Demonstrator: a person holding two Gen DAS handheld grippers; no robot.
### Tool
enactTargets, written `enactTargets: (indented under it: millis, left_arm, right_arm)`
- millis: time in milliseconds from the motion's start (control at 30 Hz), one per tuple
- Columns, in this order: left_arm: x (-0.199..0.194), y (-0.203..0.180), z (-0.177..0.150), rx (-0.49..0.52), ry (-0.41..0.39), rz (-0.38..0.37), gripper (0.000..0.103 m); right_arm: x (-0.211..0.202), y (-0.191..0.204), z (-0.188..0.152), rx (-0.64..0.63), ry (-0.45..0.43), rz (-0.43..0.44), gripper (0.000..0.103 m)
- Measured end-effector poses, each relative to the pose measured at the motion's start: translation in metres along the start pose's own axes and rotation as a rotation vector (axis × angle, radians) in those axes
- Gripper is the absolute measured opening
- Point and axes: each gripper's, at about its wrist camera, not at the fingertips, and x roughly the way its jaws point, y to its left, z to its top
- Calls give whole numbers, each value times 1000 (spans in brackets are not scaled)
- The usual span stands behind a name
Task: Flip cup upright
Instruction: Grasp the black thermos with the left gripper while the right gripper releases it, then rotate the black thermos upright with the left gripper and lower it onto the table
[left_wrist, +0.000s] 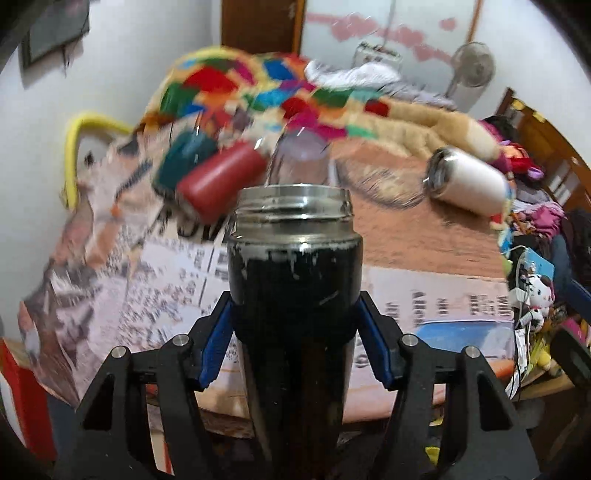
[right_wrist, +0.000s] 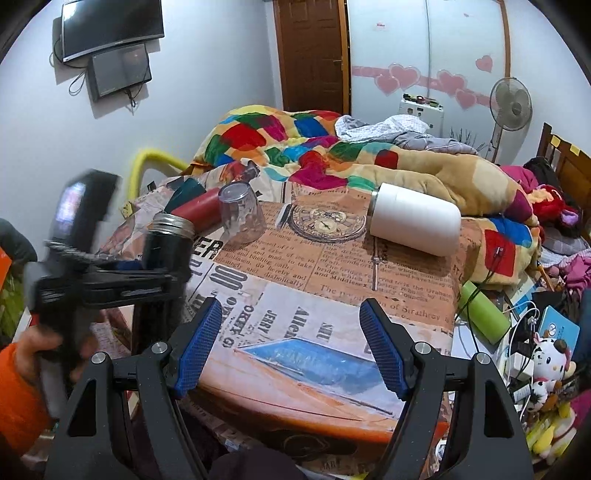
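Observation:
My left gripper (left_wrist: 295, 314) is shut on a black steel cup (left_wrist: 293, 280), held upright with its open silver mouth up, above the newspaper-print table. In the right wrist view the same black cup (right_wrist: 168, 243) and left gripper (right_wrist: 110, 280) are at the left, blurred. My right gripper (right_wrist: 291, 347) is open and empty over the table's near edge. A clear glass (right_wrist: 242, 216) stands mouth-down on the table. A white cup (right_wrist: 413, 223) lies on its side at the right, and also shows in the left wrist view (left_wrist: 467, 181).
A red cup (right_wrist: 199, 210) and a dark teal cup (right_wrist: 186, 194) lie on their sides at the back left. A colourful quilt (right_wrist: 295, 147) is heaped behind the table (right_wrist: 332, 280). A green bottle (right_wrist: 484, 312), cables and toys crowd the right edge.

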Motion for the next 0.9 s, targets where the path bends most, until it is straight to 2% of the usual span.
enactTargets:
  millis: [167,433,633,900]
  left_arm:
    - [-29,-19,18,58,-98,-19,63]
    - [-27,-33,62,53,-177,-42,63]
    - [-9,-39,87,58,-179,-60,63]
    - [11,-47,82,80,-140,-78,63]
  right_arm:
    - [0,-2,4,15,-14,-9,74]
    - [5,-10,11,36,-23,-27,74]
    - [13,-17,16,51,-19,-42,74]
    - [21,-17,17,54,-10,-52,74]
